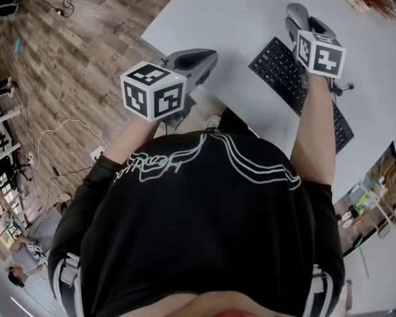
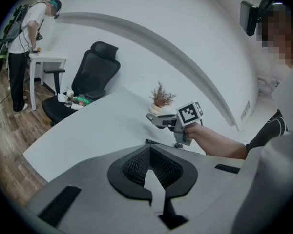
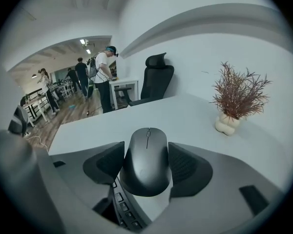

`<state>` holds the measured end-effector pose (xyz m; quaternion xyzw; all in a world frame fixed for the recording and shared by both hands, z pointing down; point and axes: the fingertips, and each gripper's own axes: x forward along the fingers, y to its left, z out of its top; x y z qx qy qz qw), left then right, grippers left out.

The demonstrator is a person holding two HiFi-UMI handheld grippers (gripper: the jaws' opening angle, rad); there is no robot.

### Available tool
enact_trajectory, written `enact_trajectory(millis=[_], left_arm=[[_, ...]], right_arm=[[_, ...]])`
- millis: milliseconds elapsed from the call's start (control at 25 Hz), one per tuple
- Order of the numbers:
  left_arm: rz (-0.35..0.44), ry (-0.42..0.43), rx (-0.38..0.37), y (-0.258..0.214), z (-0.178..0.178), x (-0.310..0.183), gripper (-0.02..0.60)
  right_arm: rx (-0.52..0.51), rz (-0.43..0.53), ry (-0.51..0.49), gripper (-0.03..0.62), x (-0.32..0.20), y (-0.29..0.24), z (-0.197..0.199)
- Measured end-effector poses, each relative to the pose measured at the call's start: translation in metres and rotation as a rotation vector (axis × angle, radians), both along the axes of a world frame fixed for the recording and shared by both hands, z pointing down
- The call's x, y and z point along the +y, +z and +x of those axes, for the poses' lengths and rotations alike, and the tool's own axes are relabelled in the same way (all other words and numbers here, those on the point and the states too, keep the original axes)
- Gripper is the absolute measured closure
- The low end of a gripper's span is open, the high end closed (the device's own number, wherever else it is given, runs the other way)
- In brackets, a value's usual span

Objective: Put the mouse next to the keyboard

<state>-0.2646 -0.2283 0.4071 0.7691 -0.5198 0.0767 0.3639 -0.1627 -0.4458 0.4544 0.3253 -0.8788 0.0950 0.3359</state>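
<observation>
I see an office. A big white desk (image 1: 218, 18) has a keyboard (image 1: 277, 68) on it. A black desk chair (image 3: 155, 77) stands behind it. Far back, people (image 3: 102, 74) work at more tables on a wood floor (image 1: 72, 51).

From the head, steeply down past the torso (image 1: 204, 216) onto the desk (image 1: 251, 12), taking in the keyboard (image 1: 277, 68), the left gripper (image 1: 204, 59) and the right gripper (image 1: 298, 20) from above. From the left gripper, low along its jaws and across the desk toward the right gripper, with a plant (image 2: 160, 97) and a chair (image 2: 95, 69) beyond; from the right gripper, along its jaws with the mouse (image 3: 146, 160) close up, on to the same plant and chair. Common to all three, the desk; to head and right gripper views, the keyboard.
</observation>
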Motion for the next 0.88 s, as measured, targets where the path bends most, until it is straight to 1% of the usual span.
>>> enact_trajectory(millis=[320,520,720,880], left_arm=[[0.052,0.101,-0.01,-0.019,0.032,0.019,0.576],[0.095,0.181,-0.021,-0.031,0.061,0.033,0.575],[0.134,0.251,-0.023,-0.042,0.087,0.052,0.575],[0.16,0.302,-0.022,-0.047,0.107,0.064,0.576]], right_arm=[[-0.039,0.059,0.086,0.336,0.044,-0.039,0.051],[-0.062,0.081,0.147,0.336,0.081,-0.054,0.091],[-0.056,0.128,0.203,0.336,0.123,-0.074,0.131],[-0.044,0.148,0.261,0.336,0.155,-0.082,0.164]])
